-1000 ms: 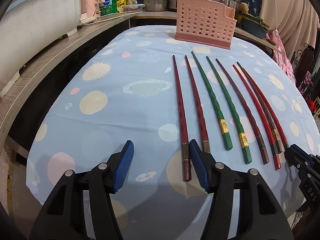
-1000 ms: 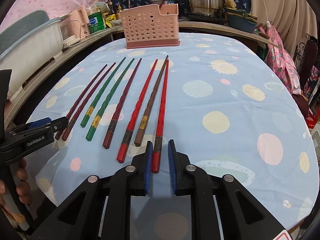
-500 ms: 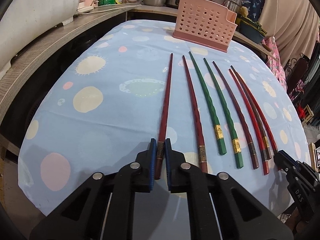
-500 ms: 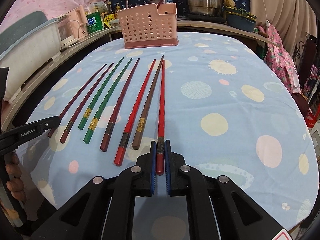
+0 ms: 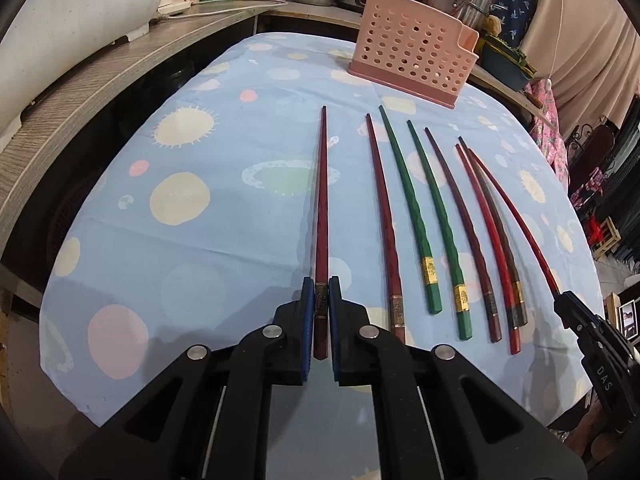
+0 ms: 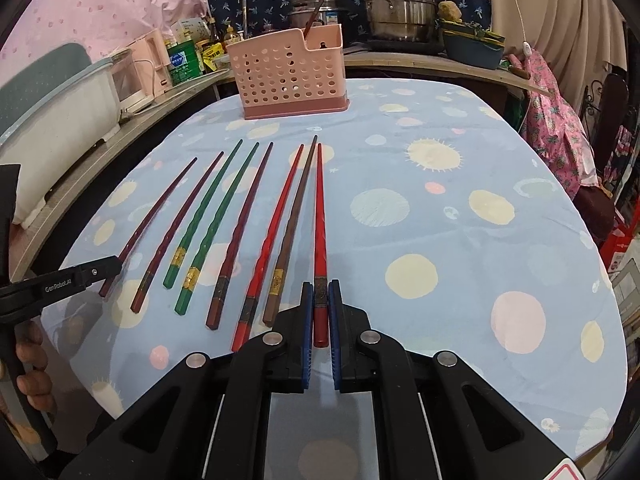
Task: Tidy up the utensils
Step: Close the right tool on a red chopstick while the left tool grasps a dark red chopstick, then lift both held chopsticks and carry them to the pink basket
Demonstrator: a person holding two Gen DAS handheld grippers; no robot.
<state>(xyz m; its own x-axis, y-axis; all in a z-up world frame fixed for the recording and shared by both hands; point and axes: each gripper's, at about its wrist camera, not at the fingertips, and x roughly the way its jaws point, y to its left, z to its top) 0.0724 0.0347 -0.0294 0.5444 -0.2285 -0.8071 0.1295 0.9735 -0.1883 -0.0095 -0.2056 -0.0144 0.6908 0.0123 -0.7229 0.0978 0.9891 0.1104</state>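
Jaws of both grippers have closed since a second ago; left gripper (image 5: 319, 300) pinches the dark red chopstick (image 5: 321, 216) near the table's front edge; right gripper (image 6: 319, 300) pinches the bright red chopstick (image 6: 320, 232); carrying them to the pink basket (image 6: 288, 76) at the far edge likely follows.

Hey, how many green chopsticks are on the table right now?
2. One green chopstick lies third from the left in the row; the second green chopstick lies right beside it, fourth. Both are free on the tablecloth, neither gripped.
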